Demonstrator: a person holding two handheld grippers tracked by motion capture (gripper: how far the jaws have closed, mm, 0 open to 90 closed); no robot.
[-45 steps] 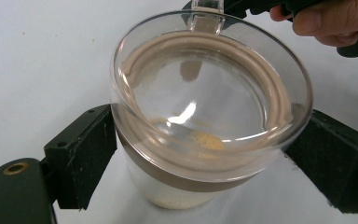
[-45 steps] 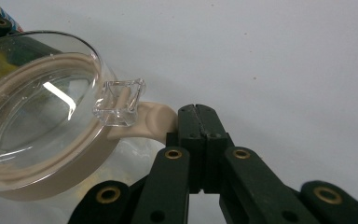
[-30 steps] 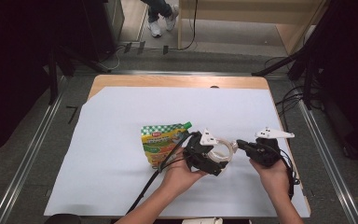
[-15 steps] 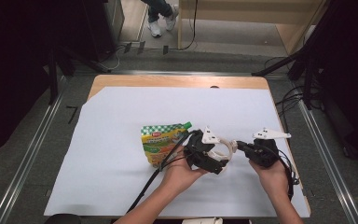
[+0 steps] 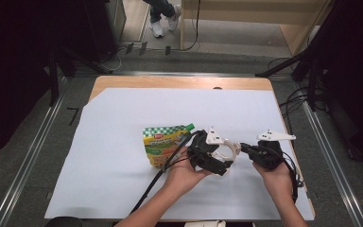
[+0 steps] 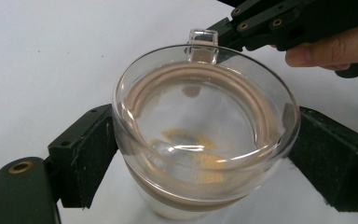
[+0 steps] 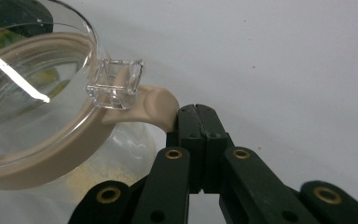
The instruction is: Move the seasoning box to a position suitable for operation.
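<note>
Glass jar [image 6: 205, 140], beige-rimmed lid [image 7: 37, 140]: clamped at both sides between the left tongs [image 6: 205, 154]. Right tongs [image 7: 196, 126]: fully closed, pinching the lid's beige tab [image 7: 156, 105]. Green pouch [image 5: 163, 142]: on table, just beyond left tongs.

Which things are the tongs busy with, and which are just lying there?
Busy with:
- glass jar, squeezed by the left tongs
- beige lid tab, pinched by the right tongs

Just lying there:
- green food pouch
- white sheet on the table
</note>
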